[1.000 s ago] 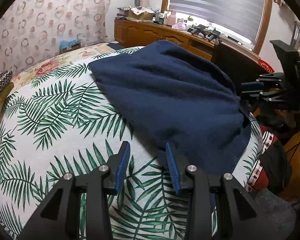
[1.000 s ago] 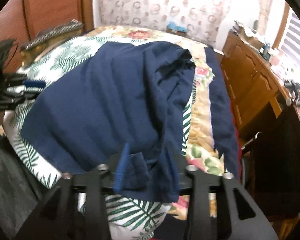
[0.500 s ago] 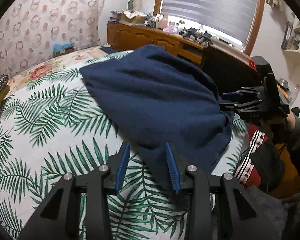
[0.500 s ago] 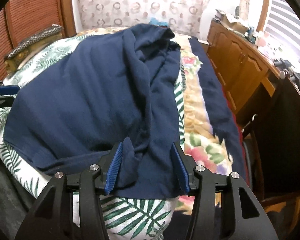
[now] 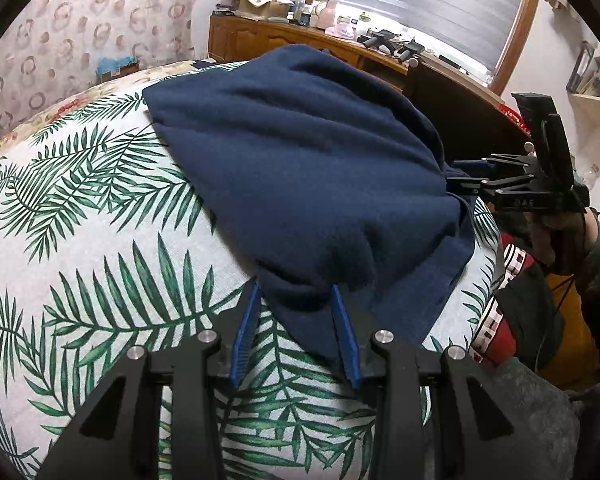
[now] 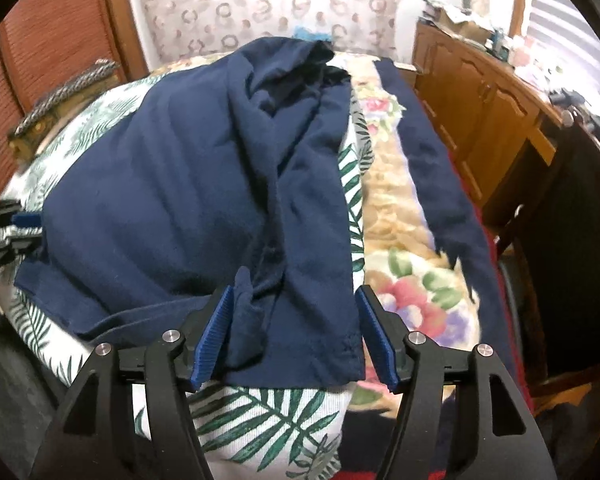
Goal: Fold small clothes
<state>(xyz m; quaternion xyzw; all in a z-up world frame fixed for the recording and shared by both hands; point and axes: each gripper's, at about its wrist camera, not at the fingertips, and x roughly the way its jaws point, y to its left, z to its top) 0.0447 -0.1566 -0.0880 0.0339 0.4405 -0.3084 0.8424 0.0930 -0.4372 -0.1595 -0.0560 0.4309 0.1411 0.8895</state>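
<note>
The left gripper (image 5: 296, 300) has its fingers open around a near corner of the blue shirt (image 5: 300, 168), ready to pinch it. The right gripper (image 6: 296, 304) has its fingers wide open around the hem. The shirt lies bunched on the leafy bed cover (image 5: 80, 240), so I think both corners get held to pull it flat.

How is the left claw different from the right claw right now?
The left claw is open only a little, its blue pads either side of a corner of the navy garment. The right claw gapes much wider, spanning the garment's hem near its other corner. The left claw sits over the palm-leaf sheet; the right claw sits nearer the flowered blanket. Both are black with blue pads, and neither is squeezing the cloth.
</note>
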